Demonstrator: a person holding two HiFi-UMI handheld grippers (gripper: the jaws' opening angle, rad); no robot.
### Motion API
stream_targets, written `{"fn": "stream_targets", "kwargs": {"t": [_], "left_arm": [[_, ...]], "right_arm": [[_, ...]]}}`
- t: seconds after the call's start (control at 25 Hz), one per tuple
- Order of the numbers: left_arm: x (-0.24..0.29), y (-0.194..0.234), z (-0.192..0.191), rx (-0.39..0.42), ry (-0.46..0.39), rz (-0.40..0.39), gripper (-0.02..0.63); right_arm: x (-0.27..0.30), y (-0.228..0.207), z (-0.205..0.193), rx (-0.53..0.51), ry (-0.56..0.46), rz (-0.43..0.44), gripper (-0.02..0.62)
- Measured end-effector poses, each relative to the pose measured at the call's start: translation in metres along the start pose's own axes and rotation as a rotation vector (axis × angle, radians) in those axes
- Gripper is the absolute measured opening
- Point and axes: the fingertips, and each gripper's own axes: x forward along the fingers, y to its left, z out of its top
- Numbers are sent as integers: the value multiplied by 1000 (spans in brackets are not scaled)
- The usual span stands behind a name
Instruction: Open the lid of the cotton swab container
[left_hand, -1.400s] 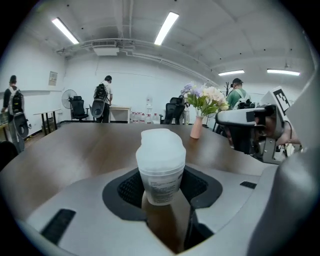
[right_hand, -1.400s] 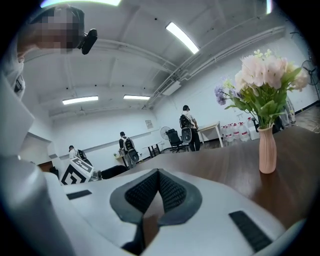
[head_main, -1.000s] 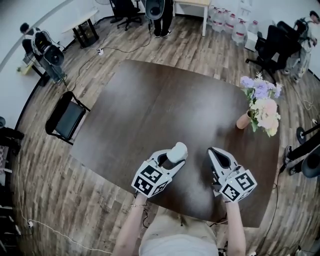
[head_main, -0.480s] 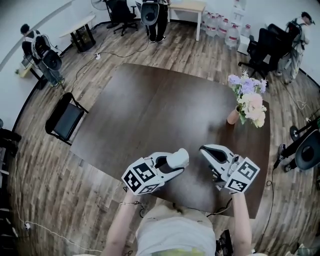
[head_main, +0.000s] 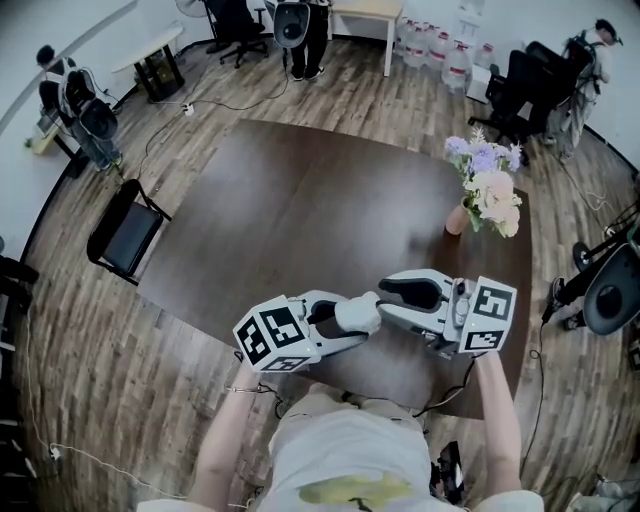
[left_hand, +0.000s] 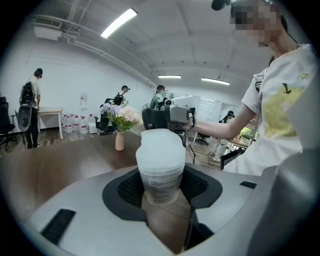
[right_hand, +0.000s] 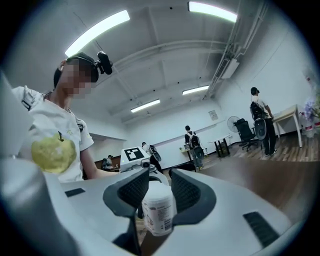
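A person (head_main: 345, 455) in a white shirt holds the cotton swab container (head_main: 358, 313) in the air above the near edge of the dark wooden bench (head_main: 300, 200), with a hand-held tool on either side of it. The left tool (head_main: 345, 320) is clamped on the container's lower body. Its dark pads (left_hand: 122, 190) press against the clear, labelled wall, so the frosted white lid (left_hand: 160, 147) stands free beyond the jaws. The lid is on and closed. The right tool (head_main: 386, 299) points in from the opposite side, roughly level, toward the lid end. Its jaws have just been opening and stand partly apart, with the container's end showing between their ribbed pads (right_hand: 186, 192). Whether those pads touch the container cannot be told, and nothing shows them squeezing it. The left marker cube (head_main: 270, 335) and the right marker cube (head_main: 487, 315), at the rear of the tools, face up toward the head camera. Near the bench's right edge a small vase (head_main: 455, 220) carries a bunch of pale flowers (head_main: 485, 180), well apart from both tools. A black chair (head_main: 125, 235) stands on the wood-plank floor (head_main: 120, 350) just beside the bench's left edge. At the far side of the room another figure (head_main: 305, 30) stands near a row of water bottles (head_main: 440, 55).
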Motion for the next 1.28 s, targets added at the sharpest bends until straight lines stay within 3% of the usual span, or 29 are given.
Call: {"fn": "stream_targets", "kwargs": {"t": [0.12, 0.6, 0.92, 1.16, 1.28], "left_arm": [[-2, -7, 6, 13, -6, -34, 210], [-6, -16, 13, 30, 7, -106, 212], [-6, -15, 11, 21, 5, -108, 210], [-6, -12, 9, 22, -3, -87, 210], [-5, -9, 8, 71, 16, -45, 209]], "right_arm": [[8, 9, 0, 6, 62, 55, 203], [30, 26, -14, -48, 258, 199, 227], [32, 26, -16, -79, 284, 223, 225], [33, 19, -17, 2, 261, 200, 224], [34, 15, -14, 85, 214, 195, 224]]}}
